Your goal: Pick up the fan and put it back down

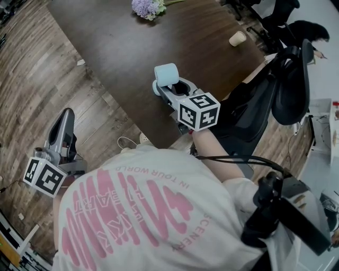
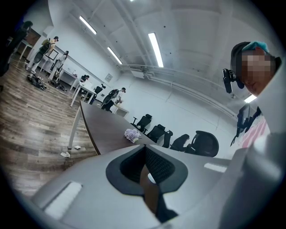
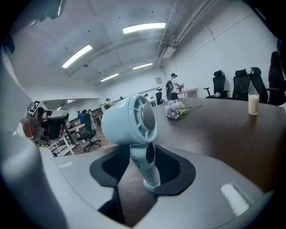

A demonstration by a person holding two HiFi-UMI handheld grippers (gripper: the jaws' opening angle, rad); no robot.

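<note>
A light blue handheld fan (image 1: 167,74) (image 3: 134,118) stands upright on the dark brown table (image 1: 159,42), close to its near edge. My right gripper (image 1: 170,89) (image 3: 145,156) has its jaws on either side of the fan's handle. A gap shows at the left pad, and the handle's foot stands close against the right pad; the jaws are open. My left gripper (image 1: 65,115) (image 2: 145,150) hangs off the table to the left, over the wooden floor. Its fingertips meet and nothing is between them.
A bunch of pale purple flowers (image 1: 148,7) (image 3: 175,108) lies at the table's far side, and a paper cup (image 1: 237,38) (image 3: 253,103) stands toward the right. Black office chairs (image 1: 286,84) crowd the right edge. Other people stand far off in the room.
</note>
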